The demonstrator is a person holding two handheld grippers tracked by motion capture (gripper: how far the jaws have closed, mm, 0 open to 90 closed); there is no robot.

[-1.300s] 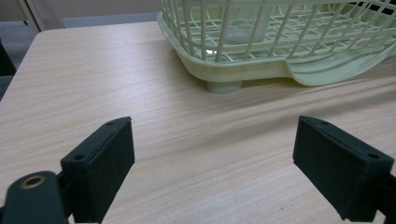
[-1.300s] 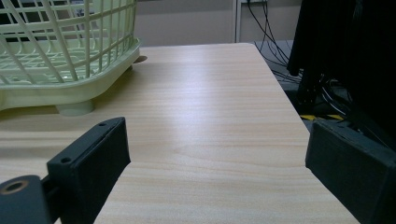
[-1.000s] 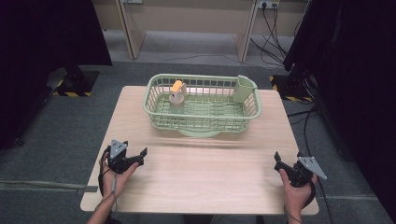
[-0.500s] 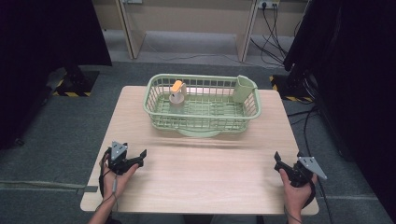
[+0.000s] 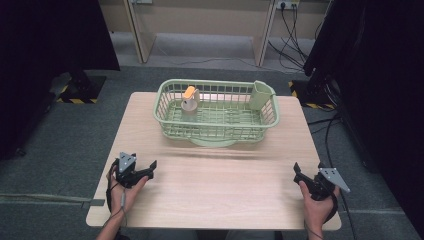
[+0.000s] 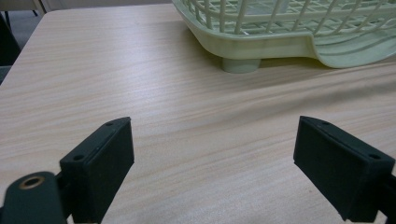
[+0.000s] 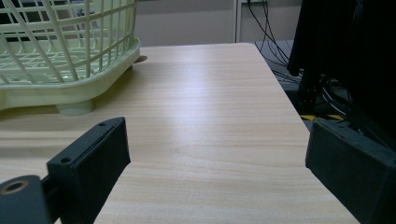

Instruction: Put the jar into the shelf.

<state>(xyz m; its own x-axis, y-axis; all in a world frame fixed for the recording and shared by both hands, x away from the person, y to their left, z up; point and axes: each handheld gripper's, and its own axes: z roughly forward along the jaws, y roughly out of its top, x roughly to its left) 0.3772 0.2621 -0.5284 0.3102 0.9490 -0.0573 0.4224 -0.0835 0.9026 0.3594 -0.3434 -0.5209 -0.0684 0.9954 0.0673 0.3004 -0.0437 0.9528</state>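
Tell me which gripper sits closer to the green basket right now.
The left gripper. It sits further up the table toward the green basket, while the right gripper is down by the table's near right corner. Both are open and empty.

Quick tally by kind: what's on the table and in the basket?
Pale green plastic lattice baskets: 1
Pale green plastic cups clipped in the basket's corner: 1
Beige objects with an orange top inside the basket: 1
Black hand-held claws: 2, left, right
Total: 5

The left tool [image 5: 150, 167] and the right tool [image 5: 297, 172] rest low over the near corners of the bench [image 5: 220, 185], each gripped in one hand, well apart, jaws spread wide.
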